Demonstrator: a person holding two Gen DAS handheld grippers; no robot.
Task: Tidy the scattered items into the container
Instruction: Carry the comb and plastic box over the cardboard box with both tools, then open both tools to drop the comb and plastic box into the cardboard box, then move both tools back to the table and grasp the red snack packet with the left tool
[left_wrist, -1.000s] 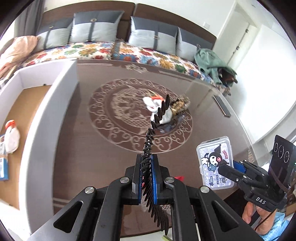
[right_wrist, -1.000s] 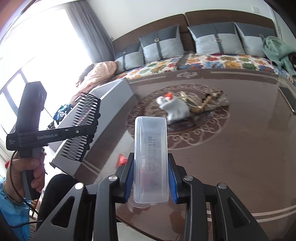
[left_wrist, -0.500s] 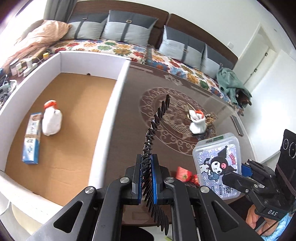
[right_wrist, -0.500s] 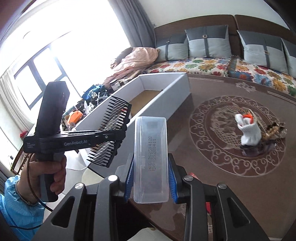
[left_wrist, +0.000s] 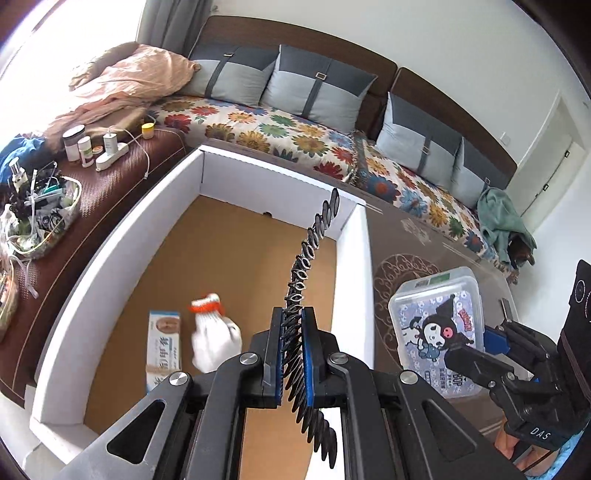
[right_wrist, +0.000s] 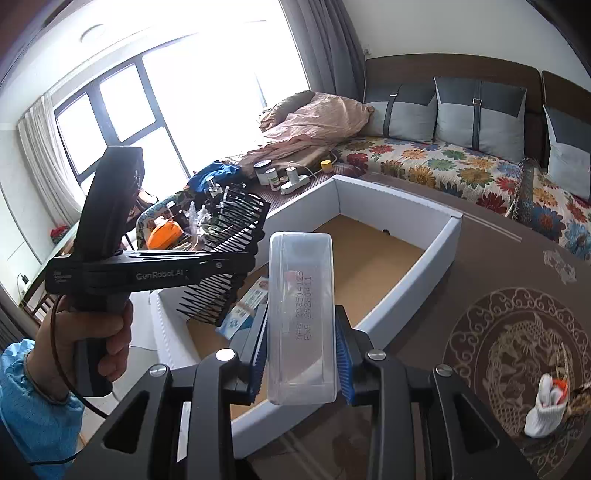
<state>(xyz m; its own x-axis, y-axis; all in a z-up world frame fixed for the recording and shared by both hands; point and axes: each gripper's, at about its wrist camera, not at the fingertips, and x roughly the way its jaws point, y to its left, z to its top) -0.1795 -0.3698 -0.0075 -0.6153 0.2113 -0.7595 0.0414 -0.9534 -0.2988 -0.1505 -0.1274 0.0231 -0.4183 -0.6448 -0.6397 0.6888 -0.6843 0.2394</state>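
Jaws of the left gripper (left_wrist: 291, 350) pinch a black comb (left_wrist: 308, 288), its long side pointing away over the white box (left_wrist: 364, 258) at the desk's (right_wrist: 498, 266) edge. Right gripper (right_wrist: 301, 350) jaws squeeze a clear plastic case (right_wrist: 301, 314), long side pointing forward, above the box's near wall.

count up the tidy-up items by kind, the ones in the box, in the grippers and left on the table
white gloves: 2 (one in the box, one on the table)
black comb: 1
clear plastic case: 1
blue-and-white carton: 1
total: 5; the dark clutter beside the table glove is too unclear to count
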